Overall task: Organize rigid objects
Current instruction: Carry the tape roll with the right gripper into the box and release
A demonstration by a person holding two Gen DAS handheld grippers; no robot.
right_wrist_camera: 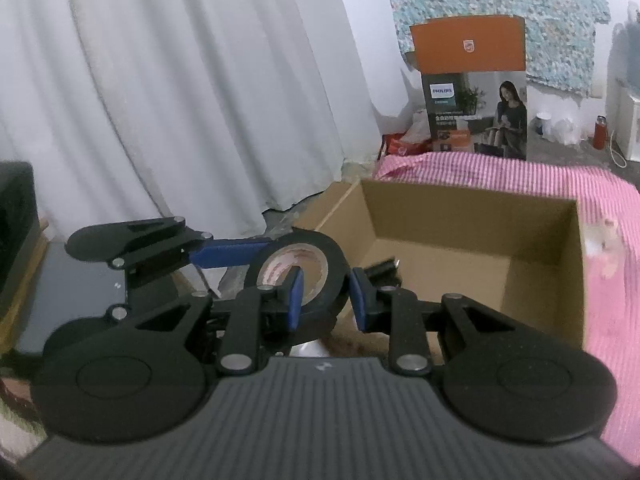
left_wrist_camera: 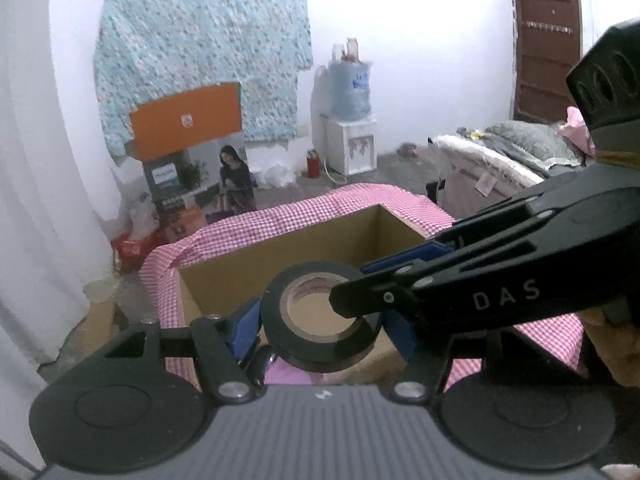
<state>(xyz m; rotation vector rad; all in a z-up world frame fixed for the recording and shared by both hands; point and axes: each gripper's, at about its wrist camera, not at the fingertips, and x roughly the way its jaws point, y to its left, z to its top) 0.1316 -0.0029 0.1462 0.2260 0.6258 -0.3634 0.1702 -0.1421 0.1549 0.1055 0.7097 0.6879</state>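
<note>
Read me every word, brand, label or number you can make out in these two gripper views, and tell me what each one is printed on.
"DAS": white letters on the right gripper arm, seen from the left wrist view.
"PHILIPS": white on the blue panel of the tall printed box.
Shield logo on that box's orange flap: no legible text.
Chinese line under the PHILIPS panel: too small to read.
Red print inside the black tape roll: blurred, unreadable.
Water jug label: blurred.

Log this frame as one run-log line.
stage: handover above cardboard box | object: black tape roll | left gripper: outer grip on roll | right gripper: one finger inside core, one outside | roll not yet in box
</note>
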